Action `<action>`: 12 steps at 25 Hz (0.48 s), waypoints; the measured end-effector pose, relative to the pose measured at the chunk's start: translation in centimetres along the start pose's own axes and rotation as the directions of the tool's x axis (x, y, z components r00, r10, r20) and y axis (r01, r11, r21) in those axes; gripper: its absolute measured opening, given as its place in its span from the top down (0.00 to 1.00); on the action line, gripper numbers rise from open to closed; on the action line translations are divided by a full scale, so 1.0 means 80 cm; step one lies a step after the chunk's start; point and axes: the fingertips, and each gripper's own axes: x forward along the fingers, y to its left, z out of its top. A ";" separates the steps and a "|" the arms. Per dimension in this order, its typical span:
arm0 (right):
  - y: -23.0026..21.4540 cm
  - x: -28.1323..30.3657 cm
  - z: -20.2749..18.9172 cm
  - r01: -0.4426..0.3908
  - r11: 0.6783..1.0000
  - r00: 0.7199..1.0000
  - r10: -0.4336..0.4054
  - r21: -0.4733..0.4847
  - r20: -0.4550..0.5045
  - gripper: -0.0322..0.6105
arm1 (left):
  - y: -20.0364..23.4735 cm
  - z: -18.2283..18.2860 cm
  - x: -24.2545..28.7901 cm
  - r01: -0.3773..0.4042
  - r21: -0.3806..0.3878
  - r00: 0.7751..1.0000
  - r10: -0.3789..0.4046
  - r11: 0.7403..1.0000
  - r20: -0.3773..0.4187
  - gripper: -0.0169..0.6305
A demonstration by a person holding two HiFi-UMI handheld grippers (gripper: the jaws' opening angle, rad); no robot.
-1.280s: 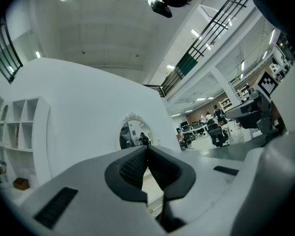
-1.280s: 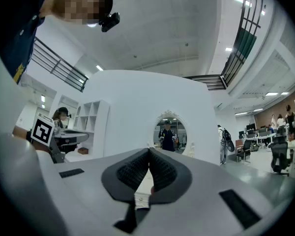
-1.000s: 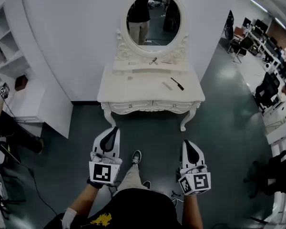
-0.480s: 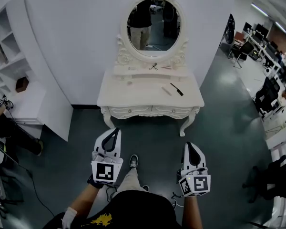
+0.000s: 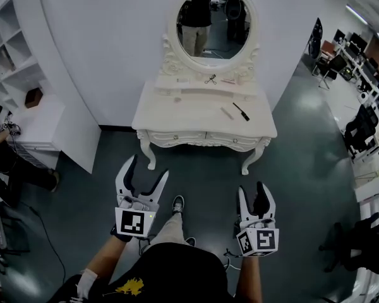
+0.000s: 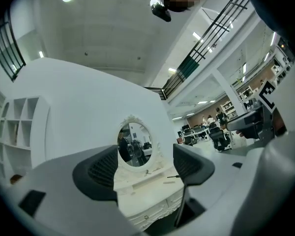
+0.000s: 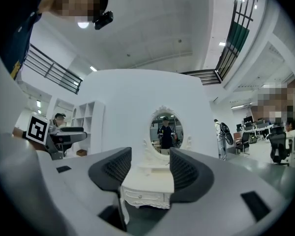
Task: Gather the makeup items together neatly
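Across dark floor from the white dressing table, left gripper and right gripper hung empty, jaws having just opened apart.

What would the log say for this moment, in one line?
left gripper: jaws just opening, empty | right gripper: jaws just opening, empty | black makeup tool: untouched on dressing table

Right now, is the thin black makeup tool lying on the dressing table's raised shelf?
No, the thin black makeup tool lies on the main top of the dressing table.
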 end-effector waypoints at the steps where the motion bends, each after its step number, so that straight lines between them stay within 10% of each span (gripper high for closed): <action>1: 0.000 0.004 -0.004 -0.007 1.000 1.000 0.007 0.002 -0.009 0.53 | 0.002 -0.003 0.002 -0.009 0.004 1.000 0.009 1.000 -0.003 0.44; 7: -0.005 0.021 -0.034 -0.043 0.999 0.997 0.041 -0.024 -0.066 0.10 | 0.012 -0.042 0.018 -0.018 0.053 0.996 0.023 0.998 -0.090 0.37; 12: -0.018 0.036 -0.065 -0.031 0.999 0.990 0.028 -0.018 -0.141 0.02 | 0.013 -0.109 0.040 0.041 0.017 0.952 -0.034 0.999 -0.303 0.27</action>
